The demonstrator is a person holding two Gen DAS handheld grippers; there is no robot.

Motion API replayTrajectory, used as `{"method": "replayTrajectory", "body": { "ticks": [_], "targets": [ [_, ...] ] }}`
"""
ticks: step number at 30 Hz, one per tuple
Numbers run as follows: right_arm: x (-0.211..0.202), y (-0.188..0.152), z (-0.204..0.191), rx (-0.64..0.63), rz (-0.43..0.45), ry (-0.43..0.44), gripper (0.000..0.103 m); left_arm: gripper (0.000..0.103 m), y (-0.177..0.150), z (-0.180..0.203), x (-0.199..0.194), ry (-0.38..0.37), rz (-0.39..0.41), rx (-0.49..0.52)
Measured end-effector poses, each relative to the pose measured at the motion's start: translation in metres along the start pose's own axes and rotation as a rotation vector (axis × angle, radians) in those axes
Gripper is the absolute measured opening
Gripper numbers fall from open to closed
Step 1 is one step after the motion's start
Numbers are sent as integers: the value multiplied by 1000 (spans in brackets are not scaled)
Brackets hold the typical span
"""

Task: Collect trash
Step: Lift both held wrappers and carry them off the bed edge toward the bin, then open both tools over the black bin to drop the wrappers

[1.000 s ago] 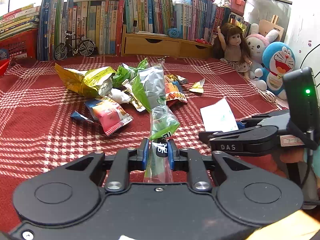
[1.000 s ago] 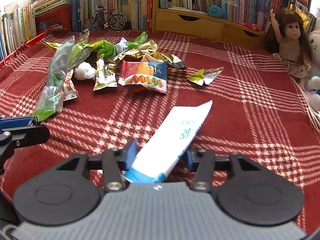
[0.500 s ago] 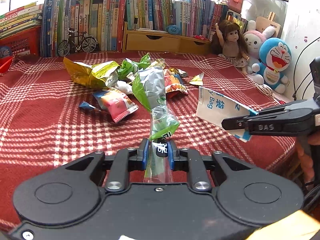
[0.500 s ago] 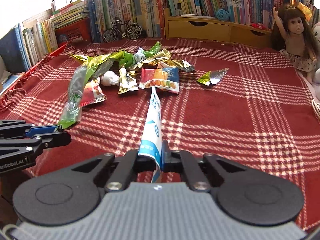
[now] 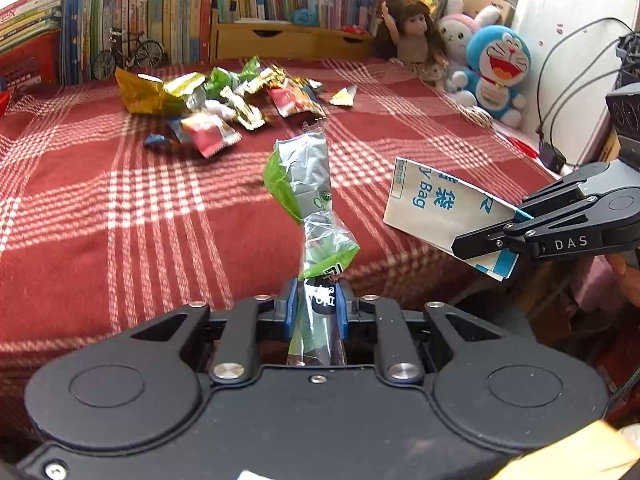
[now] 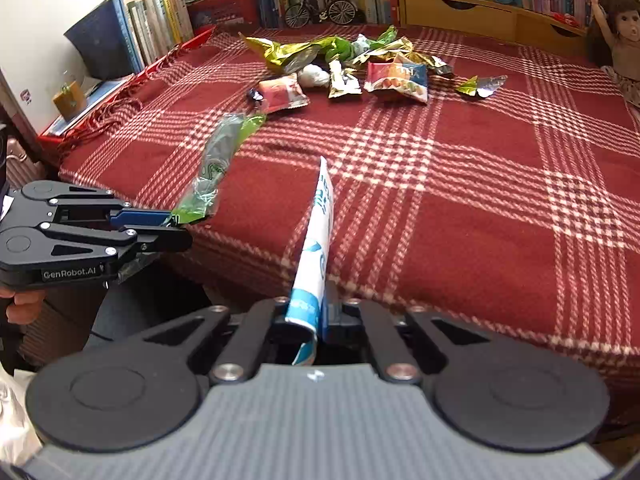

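Observation:
My left gripper is shut on a crumpled green and silver wrapper, held up over the front edge of the red plaid cloth. The right wrist view shows the same left gripper and green wrapper at the left. My right gripper is shut on a white and blue paper bag, which stands edge-on. From the left wrist view the right gripper holds that paper bag at the right. A heap of snack wrappers lies farther back on the cloth.
Books, a small model bicycle and a wooden drawer unit line the back. A doll and plush toys sit at the back right. Cables hang at the right. A hand grips the left tool.
Both grippers have pulled back toward the front edge of the table, carrying their pieces. The right gripper shut on the paper bag and lifted it off the cloth.

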State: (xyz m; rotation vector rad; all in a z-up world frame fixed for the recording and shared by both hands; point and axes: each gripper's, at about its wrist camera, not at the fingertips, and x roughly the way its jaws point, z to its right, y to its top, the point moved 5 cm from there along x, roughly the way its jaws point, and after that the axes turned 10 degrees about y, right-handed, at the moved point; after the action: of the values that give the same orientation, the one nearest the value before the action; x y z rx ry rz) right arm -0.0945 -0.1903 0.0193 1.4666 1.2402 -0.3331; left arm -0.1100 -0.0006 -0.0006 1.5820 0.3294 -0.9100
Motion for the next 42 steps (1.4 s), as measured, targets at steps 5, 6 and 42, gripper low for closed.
{"method": "replayTrajectory", "body": {
  "ticks": [5,6,42],
  "targets": [
    [1,-18,-9,16,-40,21,7,18,-18,4,-3,-27,-62,8],
    [3,-22,-10,19,-51,27,7,18,-22,5,-2,-30,-73,10],
    [79,-69,8,167,-313,134,31,33,-112,25,84,-29,-395,-3]
  ]
}}
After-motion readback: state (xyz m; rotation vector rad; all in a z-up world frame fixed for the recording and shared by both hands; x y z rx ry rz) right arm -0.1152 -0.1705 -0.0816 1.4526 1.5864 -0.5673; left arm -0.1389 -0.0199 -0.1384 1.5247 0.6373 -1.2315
